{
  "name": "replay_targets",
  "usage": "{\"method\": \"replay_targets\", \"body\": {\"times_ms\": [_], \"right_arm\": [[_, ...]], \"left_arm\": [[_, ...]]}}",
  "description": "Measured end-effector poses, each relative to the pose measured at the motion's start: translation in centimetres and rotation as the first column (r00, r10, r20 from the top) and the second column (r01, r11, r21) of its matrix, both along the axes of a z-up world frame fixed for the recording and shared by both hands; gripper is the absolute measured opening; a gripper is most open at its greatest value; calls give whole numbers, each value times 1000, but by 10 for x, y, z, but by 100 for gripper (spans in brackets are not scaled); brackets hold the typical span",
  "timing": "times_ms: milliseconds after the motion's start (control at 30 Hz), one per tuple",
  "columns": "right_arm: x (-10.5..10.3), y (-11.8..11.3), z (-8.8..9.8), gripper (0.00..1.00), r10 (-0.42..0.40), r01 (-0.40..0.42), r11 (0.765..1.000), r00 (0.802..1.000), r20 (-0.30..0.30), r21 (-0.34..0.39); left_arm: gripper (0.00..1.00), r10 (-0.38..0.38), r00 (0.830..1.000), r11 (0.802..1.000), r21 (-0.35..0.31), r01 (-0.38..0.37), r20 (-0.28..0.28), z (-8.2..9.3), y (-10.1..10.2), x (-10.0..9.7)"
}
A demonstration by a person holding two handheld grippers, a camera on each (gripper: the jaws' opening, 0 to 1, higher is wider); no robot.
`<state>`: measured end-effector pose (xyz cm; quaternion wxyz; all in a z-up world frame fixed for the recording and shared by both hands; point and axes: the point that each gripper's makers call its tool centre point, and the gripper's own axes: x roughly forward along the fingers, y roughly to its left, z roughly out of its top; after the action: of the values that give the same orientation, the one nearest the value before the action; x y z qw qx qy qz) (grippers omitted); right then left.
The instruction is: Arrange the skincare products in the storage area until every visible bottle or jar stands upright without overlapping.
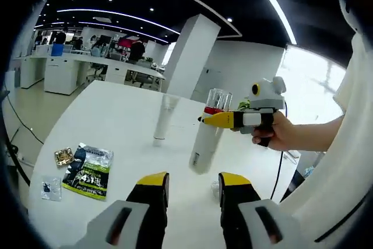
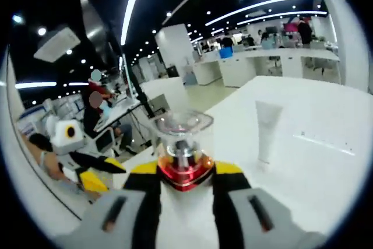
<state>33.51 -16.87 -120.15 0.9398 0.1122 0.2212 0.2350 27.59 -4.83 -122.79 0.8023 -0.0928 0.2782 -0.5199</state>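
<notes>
In the left gripper view, a white bottle (image 1: 205, 144) with a red collar and a clear cap hangs tilted over the white table (image 1: 116, 121). My right gripper (image 1: 206, 119) comes in from the right, held by a hand, and is shut on the bottle's neck. A white tube (image 1: 165, 118) stands upright just left of it. My left gripper (image 1: 192, 186) is open near the table's front, with nothing between its jaws. In the right gripper view, the bottle (image 2: 184, 150) sits clamped between my right gripper (image 2: 185, 176) jaws. The tube (image 2: 267, 129) stands to the right, and the left gripper (image 2: 100, 174) is at lower left.
A green and black sachet (image 1: 88, 171), a small gold packet (image 1: 64, 156) and a small clear packet (image 1: 50, 188) lie on the table's left part. A white pillar (image 1: 189, 56) and office desks (image 1: 64, 71) stand beyond the table. A cable (image 1: 280, 161) hangs at the right edge.
</notes>
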Motion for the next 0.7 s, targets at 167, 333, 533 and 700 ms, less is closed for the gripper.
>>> {"method": "replay_targets", "body": {"times_ms": [167, 333, 533, 700], "right_arm": [[3, -4, 2, 31, 7, -7, 1000, 1000, 4, -27], [8, -12, -8, 31, -2, 2, 998, 1000, -11, -62], [15, -28, -14, 31, -22, 20, 997, 999, -30, -76], [21, -40, -25, 31, -19, 12, 994, 998, -65, -111]], "left_arm": [[35, -6, 1000, 1000, -8, 6, 9, -1, 2, -9], [36, -46, 996, 999, -8, 47, 70, 15, -7, -15], [38, -19, 997, 1000, -14, 20, 79, 22, -5, -9], [38, 31, 997, 999, -18, -30, 68, 25, 4, -4]]}}
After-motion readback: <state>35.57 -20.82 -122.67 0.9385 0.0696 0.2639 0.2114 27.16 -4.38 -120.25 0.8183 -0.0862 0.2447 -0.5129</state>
